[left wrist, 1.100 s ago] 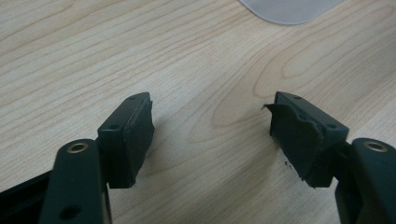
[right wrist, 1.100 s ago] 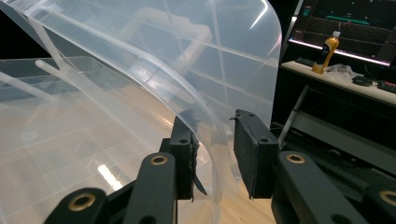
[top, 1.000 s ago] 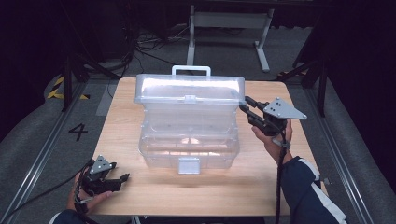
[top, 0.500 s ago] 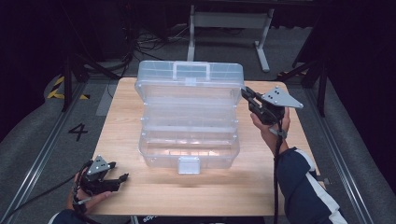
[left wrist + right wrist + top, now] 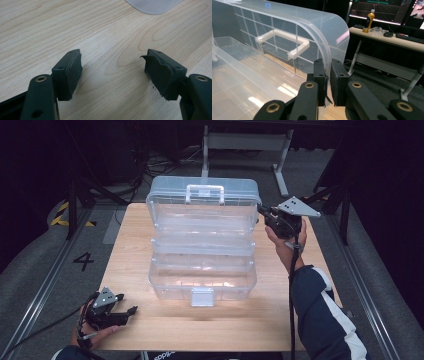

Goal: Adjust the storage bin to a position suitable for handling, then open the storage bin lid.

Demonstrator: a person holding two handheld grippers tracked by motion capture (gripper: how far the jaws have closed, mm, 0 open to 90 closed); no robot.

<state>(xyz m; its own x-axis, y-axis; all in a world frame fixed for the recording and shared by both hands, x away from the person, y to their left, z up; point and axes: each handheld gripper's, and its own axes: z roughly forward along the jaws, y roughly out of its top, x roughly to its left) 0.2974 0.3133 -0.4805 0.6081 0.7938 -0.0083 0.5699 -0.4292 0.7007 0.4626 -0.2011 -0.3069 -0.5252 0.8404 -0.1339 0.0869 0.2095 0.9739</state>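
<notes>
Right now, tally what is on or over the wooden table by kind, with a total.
Clear plastic box with its lid raised: 1
Hand-held claws: 2, the left claw open near the table's corner, the right claw shut on the lid's edge
Total: 3

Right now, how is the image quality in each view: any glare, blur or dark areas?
High view: table evenly lit, surroundings nearly black, soft glare on the clear box. Left gripper view: wood grain sharp, left gripper slightly soft up close. Right gripper view: bright reflections on the lid, right gripper crisp, background monitors blown out.
</notes>
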